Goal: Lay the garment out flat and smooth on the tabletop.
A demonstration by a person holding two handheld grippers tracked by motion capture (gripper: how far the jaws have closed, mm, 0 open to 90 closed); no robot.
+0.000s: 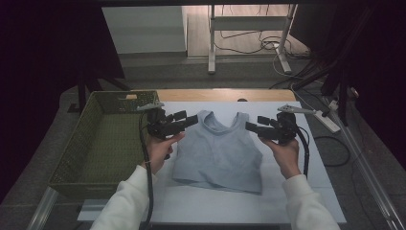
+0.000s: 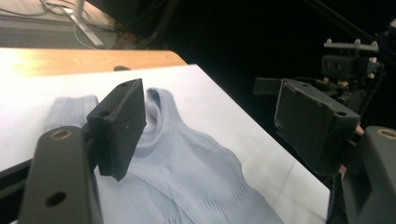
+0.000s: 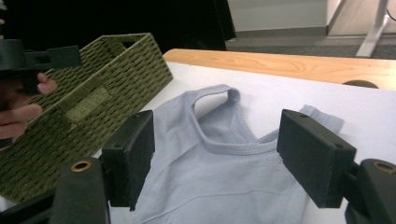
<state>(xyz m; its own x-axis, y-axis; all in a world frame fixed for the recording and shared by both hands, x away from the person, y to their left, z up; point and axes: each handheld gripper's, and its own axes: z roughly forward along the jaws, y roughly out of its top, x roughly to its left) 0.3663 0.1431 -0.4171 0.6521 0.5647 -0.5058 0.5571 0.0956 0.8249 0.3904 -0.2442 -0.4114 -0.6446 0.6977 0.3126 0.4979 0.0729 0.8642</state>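
Pale blue knitted tank top (image 1: 219, 153), laid flat on white table (image 1: 201, 203), straps away from the person.
Left gripper (image 1: 190, 120) beside the top's left shoulder, jaws spread, nothing between them. Right gripper (image 1: 252, 127) beside the right shoulder, jaws likewise spread and empty; both held above the cloth, pointing inward. Green woven basket (image 1: 76, 148) at the table's left edge, near the top.

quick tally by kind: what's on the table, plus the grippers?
Tops: 1, light blue tank top, flat on the white mat
Baskets: 1, green woven basket, left of the top
Grippers: 2, left gripper and right gripper, jaws open, nothing held
Total: 4
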